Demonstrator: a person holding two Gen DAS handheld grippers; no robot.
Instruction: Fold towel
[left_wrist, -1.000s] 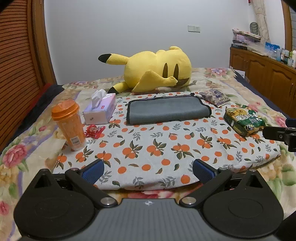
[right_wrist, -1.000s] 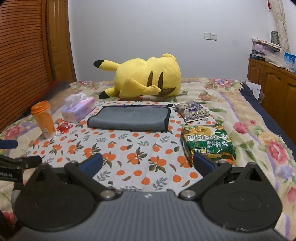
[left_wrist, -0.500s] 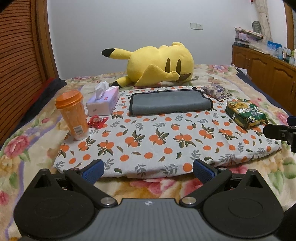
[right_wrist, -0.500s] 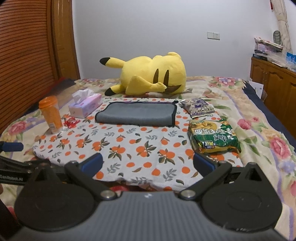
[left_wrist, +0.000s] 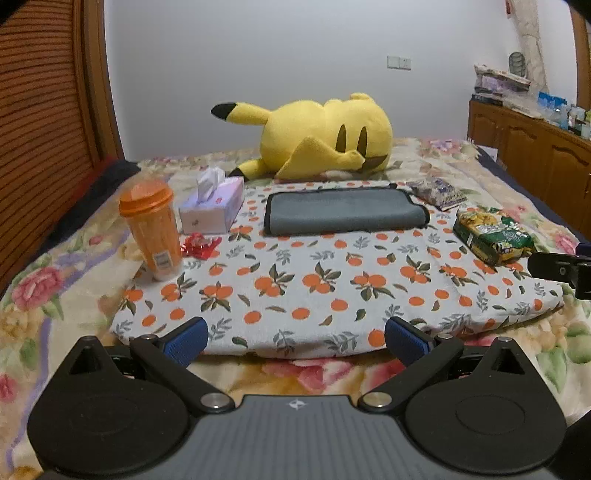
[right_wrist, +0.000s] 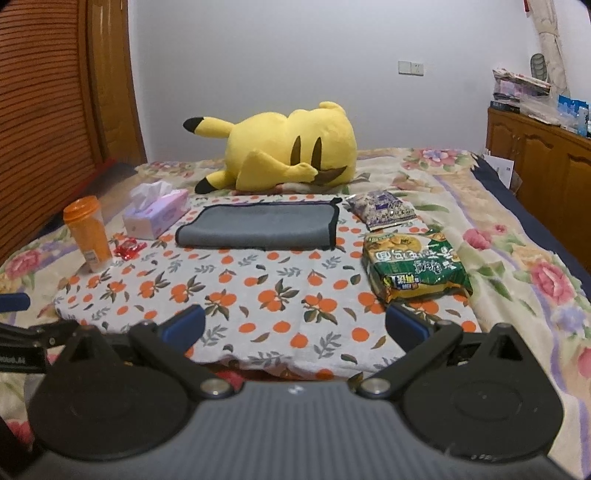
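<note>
A grey towel with a dark hem (left_wrist: 343, 213) lies folded flat at the far side of an orange-print cloth (left_wrist: 332, 288) on the bed; it also shows in the right wrist view (right_wrist: 258, 227). My left gripper (left_wrist: 295, 338) is open and empty, low at the cloth's near edge, well short of the towel. My right gripper (right_wrist: 295, 325) is open and empty, also at the near edge, to the right. Its finger shows at the right edge of the left wrist view (left_wrist: 554, 266).
An orange cup (left_wrist: 151, 229), a tissue box (left_wrist: 212, 210) and a red wrapper (left_wrist: 197, 245) sit left of the towel. Two snack packs (right_wrist: 413, 269) (right_wrist: 382, 208) lie to its right. A yellow plush toy (left_wrist: 325, 138) lies behind. A wooden cabinet (right_wrist: 543, 162) stands at the right.
Both grippers have drawn back and lowered from the cloth towards its near edge, so the bedspread in front now shows. Both stay open. The towel has not moved.
</note>
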